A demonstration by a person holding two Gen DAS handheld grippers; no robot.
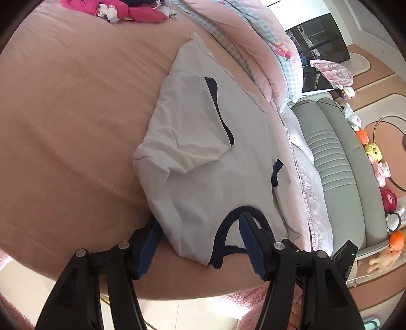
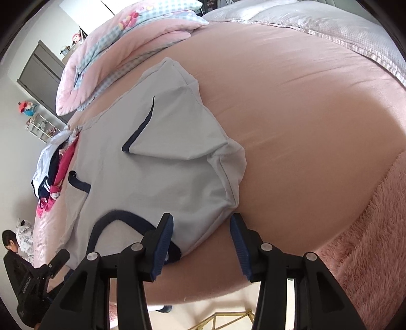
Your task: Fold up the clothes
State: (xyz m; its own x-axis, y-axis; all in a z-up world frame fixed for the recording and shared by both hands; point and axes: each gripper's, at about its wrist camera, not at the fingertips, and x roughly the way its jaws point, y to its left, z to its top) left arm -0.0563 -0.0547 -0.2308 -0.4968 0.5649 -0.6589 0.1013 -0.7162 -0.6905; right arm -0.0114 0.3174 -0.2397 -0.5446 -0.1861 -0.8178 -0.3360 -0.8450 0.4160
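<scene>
White T-shirt (image 1: 203,152), sleeves folded in, collar end nearest; left gripper (image 1: 200,243) and right gripper (image 2: 201,243) spread, nothing clamped. Risk: folds undone if hem is snagged.

Found no text, label, brand or number legible enough to read with certainty. Noted faint pale lettering along the side of the black device (image 2: 28,286) at the lower left of the right wrist view, too small and blurred to make out. Saw cartoon prints on the pink quilt (image 2: 127,24) at the far edge of the bed, without readable words.
</scene>
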